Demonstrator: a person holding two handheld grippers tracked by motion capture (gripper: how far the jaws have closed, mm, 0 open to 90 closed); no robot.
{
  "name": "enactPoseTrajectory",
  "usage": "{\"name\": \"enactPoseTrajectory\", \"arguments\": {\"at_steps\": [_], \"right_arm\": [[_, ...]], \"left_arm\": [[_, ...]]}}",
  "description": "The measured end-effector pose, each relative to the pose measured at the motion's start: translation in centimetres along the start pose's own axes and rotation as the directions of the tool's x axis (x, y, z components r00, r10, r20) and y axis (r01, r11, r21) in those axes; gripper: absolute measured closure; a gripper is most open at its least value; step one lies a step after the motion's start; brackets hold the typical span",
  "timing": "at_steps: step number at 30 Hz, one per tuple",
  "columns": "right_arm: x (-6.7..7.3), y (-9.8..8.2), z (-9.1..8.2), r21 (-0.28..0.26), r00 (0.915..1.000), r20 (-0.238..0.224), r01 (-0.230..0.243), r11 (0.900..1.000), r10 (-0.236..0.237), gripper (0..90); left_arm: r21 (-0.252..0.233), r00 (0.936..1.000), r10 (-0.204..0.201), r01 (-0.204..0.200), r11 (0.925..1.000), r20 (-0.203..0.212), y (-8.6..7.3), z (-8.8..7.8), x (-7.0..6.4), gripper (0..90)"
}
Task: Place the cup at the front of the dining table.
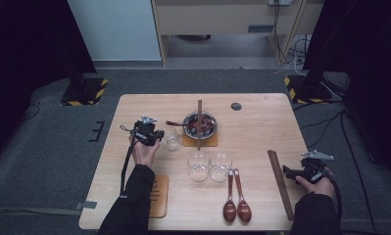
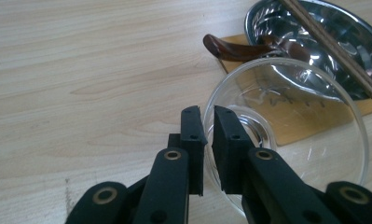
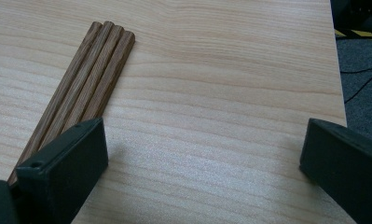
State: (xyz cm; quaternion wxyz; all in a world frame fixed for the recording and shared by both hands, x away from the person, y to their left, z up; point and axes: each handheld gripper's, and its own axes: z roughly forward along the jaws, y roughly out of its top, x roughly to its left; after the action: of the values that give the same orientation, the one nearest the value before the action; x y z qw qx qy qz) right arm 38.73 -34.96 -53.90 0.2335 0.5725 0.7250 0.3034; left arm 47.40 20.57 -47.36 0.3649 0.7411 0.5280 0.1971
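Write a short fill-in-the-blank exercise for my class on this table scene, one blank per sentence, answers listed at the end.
1. The left gripper is shut on the rim of a clear glass ____.
2. The right gripper has its jaws ____ over bare wood beside the wooden chopsticks.
3. Near the table's front edge, ____ brown spoons lie side by side.

Answers: bowl; open; two

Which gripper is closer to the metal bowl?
Left. The left gripper grips a glass cup beside the metal bowl; the right gripper sits far off by the chopsticks.
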Motion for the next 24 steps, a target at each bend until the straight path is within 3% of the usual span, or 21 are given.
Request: {"name": "enactPoseTrajectory", "arguments": {"at_steps": [13,24], "right_arm": [[0.0,0.0,0.0,0.0,1.0,0.0,0.007,1.0,-0.007,0.7],[0.0,0.0,0.1,0.0,1.0,-0.001,0.006,1.0,-0.006,0.5]], "left_arm": [[-0.069,1.0,-0.007,0.006,0.9976,-0.005,0.0,1.1,-0.4,80.2],[-0.086,0.9999,0.006,-0.007,0.9963,-0.01,0.1,1.8,-0.8,79.9]]}}
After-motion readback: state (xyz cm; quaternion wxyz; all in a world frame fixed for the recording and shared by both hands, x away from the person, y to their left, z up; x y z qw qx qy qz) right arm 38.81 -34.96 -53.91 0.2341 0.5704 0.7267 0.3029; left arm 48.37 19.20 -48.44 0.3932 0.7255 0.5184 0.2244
